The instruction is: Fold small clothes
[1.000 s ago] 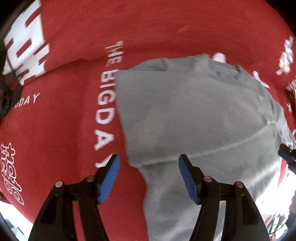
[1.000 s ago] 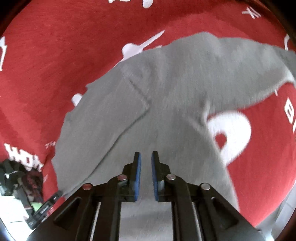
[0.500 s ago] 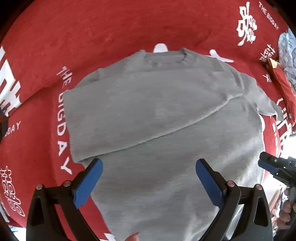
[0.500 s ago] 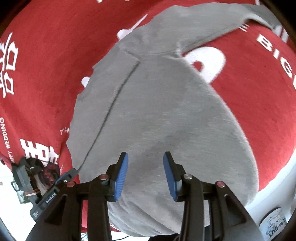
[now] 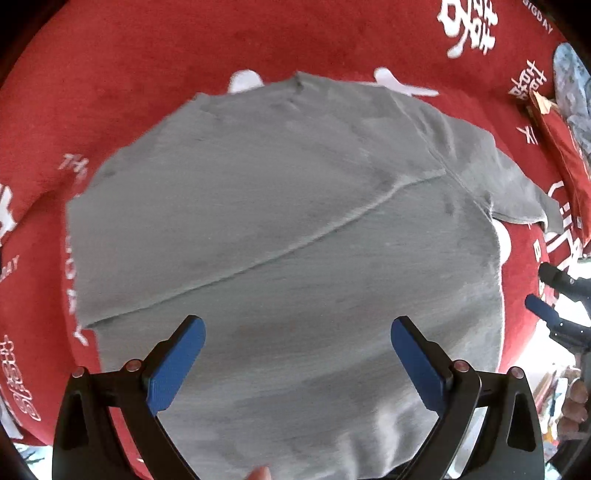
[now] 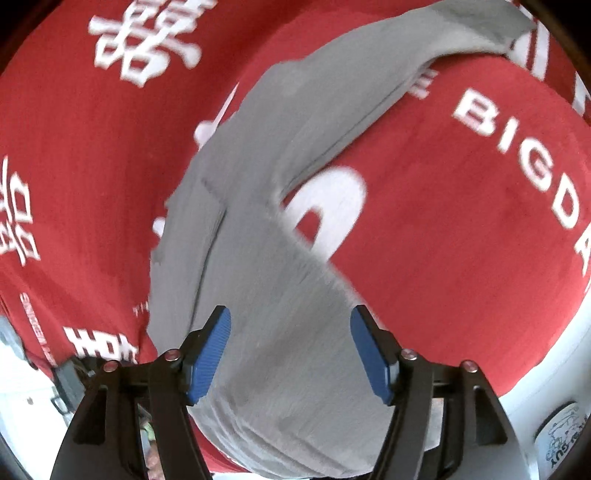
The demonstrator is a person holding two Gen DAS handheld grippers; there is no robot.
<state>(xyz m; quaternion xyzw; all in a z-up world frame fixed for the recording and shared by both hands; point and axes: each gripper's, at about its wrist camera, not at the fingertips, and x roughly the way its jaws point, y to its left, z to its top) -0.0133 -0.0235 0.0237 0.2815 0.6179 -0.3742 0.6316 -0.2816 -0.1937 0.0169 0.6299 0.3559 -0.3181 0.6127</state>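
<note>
A small grey shirt [image 5: 280,206] lies flat on a red cloth [image 5: 110,74] with white lettering. One side is folded in over the body, and its edge runs as a slanted line across the middle. The other sleeve [image 5: 524,192] sticks out at the right. My left gripper [image 5: 297,354] hangs open and wide above the shirt's lower half, nothing between its blue pads. In the right wrist view the shirt [image 6: 266,295] runs from the bottom up to the sleeve [image 6: 443,33] at the top right. My right gripper [image 6: 290,350] is above the shirt's hem, jaws opening, nothing held.
The right gripper's dark fingers [image 5: 554,295] show at the right edge of the left wrist view, with a hand [image 5: 572,406] below them. A blue-grey patterned item [image 5: 572,81] lies at the far right. A round white object [image 6: 561,435] sits beyond the cloth's edge.
Both grippers opened, the left from half open to wide, the right from nearly shut. The left slid across over the shirt's middle. The right drew back along the shirt toward its hem.
</note>
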